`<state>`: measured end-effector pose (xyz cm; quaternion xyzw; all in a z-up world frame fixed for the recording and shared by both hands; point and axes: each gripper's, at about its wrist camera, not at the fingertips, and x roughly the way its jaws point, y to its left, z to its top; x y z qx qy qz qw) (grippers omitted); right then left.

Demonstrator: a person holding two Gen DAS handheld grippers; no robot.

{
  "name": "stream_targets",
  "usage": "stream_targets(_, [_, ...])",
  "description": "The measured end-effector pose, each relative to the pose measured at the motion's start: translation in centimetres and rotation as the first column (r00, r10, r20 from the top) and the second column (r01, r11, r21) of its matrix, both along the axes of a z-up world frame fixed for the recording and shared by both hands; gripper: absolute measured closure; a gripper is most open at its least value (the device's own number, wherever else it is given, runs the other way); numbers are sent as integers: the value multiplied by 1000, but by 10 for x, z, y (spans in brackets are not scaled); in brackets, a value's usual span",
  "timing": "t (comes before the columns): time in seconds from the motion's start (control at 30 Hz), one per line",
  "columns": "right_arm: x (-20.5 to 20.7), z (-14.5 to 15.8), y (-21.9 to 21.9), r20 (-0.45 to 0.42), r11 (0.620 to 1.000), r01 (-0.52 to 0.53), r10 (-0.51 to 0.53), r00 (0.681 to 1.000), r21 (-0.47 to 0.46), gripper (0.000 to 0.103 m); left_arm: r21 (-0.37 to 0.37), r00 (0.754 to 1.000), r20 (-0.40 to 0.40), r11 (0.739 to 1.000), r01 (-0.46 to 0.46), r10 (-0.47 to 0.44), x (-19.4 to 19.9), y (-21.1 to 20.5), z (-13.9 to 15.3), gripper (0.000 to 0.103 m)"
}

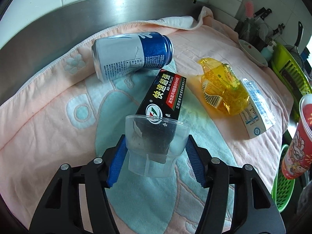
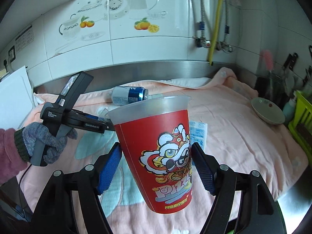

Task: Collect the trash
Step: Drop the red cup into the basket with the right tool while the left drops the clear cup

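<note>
Clamped between left gripper [image 1: 156, 156] pads: small clear cup [image 1: 156, 146] catching black carton [image 1: 163, 97]; gripped upright in right gripper [image 2: 156, 165]: red cup [image 2: 156, 150], ready for trash.

Occlusion: red cup [image 2: 156, 152] is hiding part of white carton [image 2: 198, 134] | Blur: utensil rack [image 2: 276, 81] is blurring beyond identification | Crop: red cup is running off right edge in left wrist view

White tiled wall [image 2: 136, 44] with teapot and orange decals stood beyond the grippers, above a steel backsplash [image 1: 78, 19]; pipes [image 2: 214, 19] hung to their right.
</note>
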<state>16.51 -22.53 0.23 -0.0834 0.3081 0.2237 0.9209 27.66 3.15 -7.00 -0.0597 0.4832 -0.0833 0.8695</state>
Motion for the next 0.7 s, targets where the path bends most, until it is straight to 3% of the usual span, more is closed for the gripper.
stream_targets(0.4, [-61, -13, -65, -38, 981, 196, -195, 980, 11, 33, -12, 999, 36, 999, 33, -33, -51, 0, 31, 45])
stream_targets(0.7, [-112, -31, -129, -78, 926, 378, -378, 923, -10, 32, -45, 991, 86, 994, 102, -98, -104, -23, 57, 45])
